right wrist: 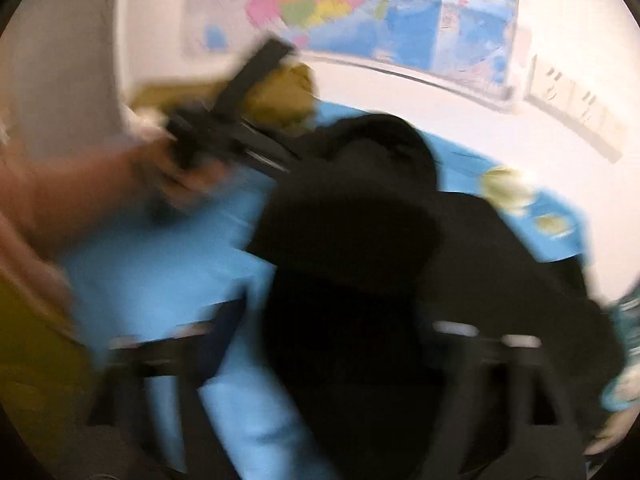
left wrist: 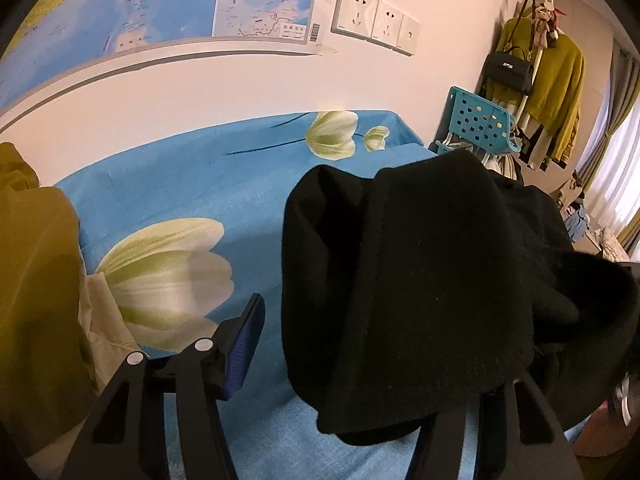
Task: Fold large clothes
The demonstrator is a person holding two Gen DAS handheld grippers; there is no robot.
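A large black garment (left wrist: pixel 420 280) hangs bunched above the blue flowered bedsheet (left wrist: pixel 180 184). In the left wrist view my left gripper (left wrist: pixel 360 360) has its jaws wide apart; the left finger with its blue pad (left wrist: pixel 244 344) is bare, and the black cloth drapes over and hides the right finger. The right wrist view is heavily blurred: the black garment (right wrist: pixel 360 260) fills the space between my right gripper's fingers (right wrist: pixel 336 344), and the grip itself is hidden. The hand with the left gripper (right wrist: pixel 224 120) shows there at upper left.
An olive-yellow garment (left wrist: pixel 36 280) lies on the bed at the left. A wall with a map (left wrist: pixel 120 4) and sockets (left wrist: pixel 376 20) stands behind the bed. A blue basket (left wrist: pixel 476 124) and a rack with hanging clothes (left wrist: pixel 548 80) stand at the right.
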